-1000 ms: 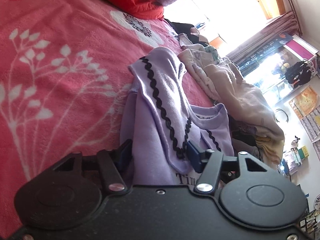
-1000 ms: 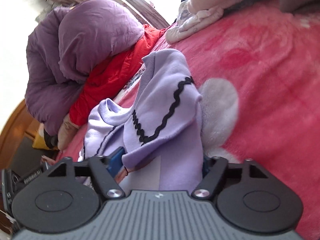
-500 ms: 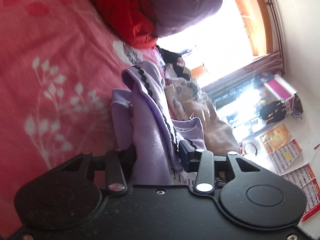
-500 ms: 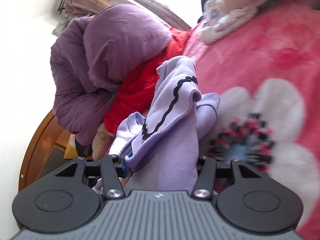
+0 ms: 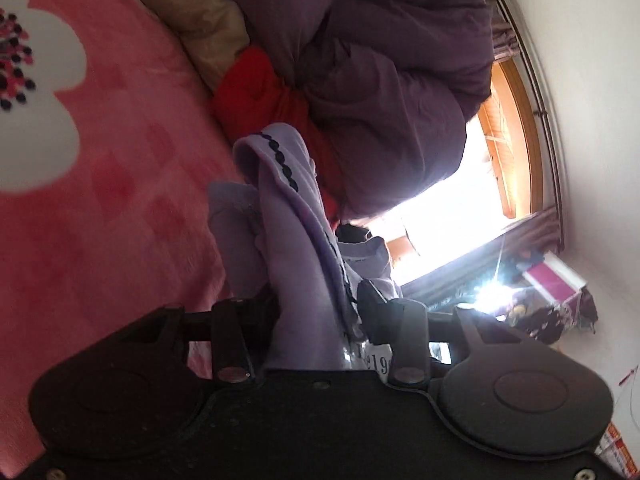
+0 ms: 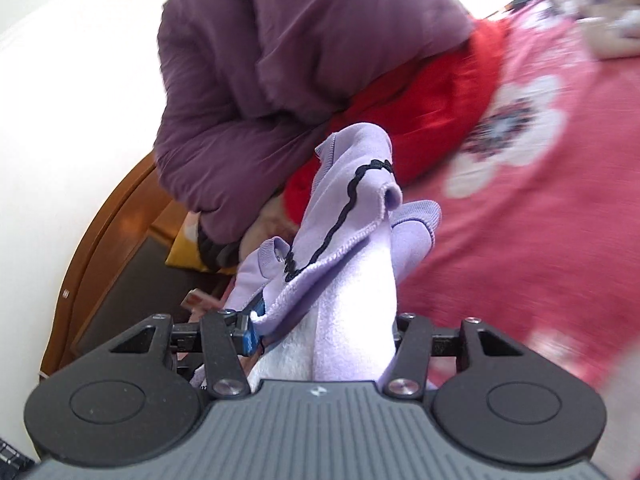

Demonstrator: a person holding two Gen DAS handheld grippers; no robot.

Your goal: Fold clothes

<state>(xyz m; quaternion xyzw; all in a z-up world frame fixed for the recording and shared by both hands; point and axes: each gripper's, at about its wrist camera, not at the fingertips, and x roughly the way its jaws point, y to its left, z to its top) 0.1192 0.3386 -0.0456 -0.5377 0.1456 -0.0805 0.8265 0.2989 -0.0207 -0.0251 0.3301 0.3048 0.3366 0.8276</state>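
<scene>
A lilac sweatshirt (image 5: pixel 296 248) with black wavy trim hangs bunched between both grippers, lifted off the pink flowered bedspread (image 5: pixel 100 184). My left gripper (image 5: pixel 316 308) is shut on a thick fold of it, the cloth filling the gap between the fingers. In the right wrist view the same lilac sweatshirt (image 6: pixel 352 240) rises from my right gripper (image 6: pixel 324 328), which is shut on another bunched fold. Its blue left pad (image 6: pixel 250 328) presses the fabric; the right pad is hidden by cloth.
A purple quilt (image 5: pixel 392 80) lies heaped over a red blanket (image 5: pixel 256 92) and a tan pillow (image 5: pixel 192 12) at the bed's head. A bright window (image 5: pixel 460 208) is beyond. In the right wrist view a wooden headboard (image 6: pixel 116 216) stands left of the purple quilt (image 6: pixel 288 48).
Both grippers closed tighter on the sweatshirt and lifted it off the bed, swinging towards the quilt and headboard. The pile of other clothes has left the left view.
</scene>
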